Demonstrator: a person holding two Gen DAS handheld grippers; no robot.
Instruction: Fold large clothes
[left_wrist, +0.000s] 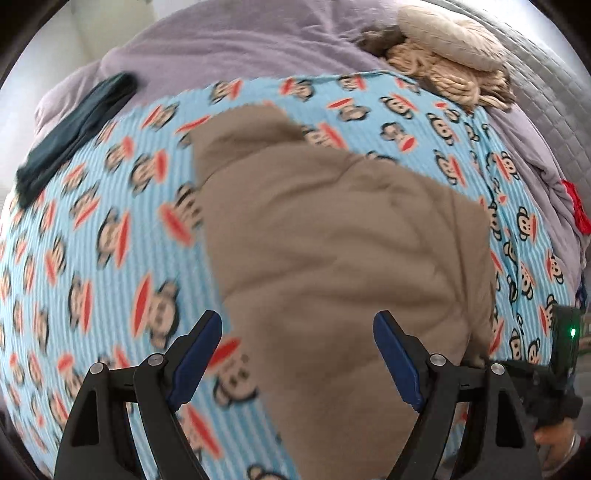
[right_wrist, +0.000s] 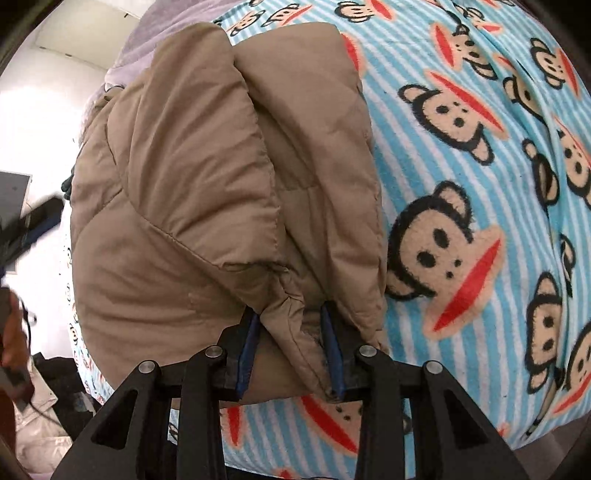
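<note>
A tan padded jacket (left_wrist: 343, 240) lies on a blue striped blanket with monkey faces (left_wrist: 122, 236). My left gripper (left_wrist: 297, 334) hovers above the jacket's near part, jaws wide open, nothing between them. In the right wrist view the jacket (right_wrist: 192, 177) is bunched and partly folded over itself. My right gripper (right_wrist: 291, 332) is shut on a puckered edge of the jacket, its blue pads (right_wrist: 332, 343) pressing the fabric from both sides. The right gripper's black body (left_wrist: 554, 373) shows at the right edge of the left wrist view, with a hand below it.
A dark green garment (left_wrist: 74, 133) lies at the blanket's far left. A beige cushion (left_wrist: 450, 40) and a knitted beige item (left_wrist: 450, 81) sit at the back on a lilac cover (left_wrist: 229, 44). Something red (left_wrist: 576, 206) lies at the right. Floor clutter (right_wrist: 40, 387) shows left of the bed.
</note>
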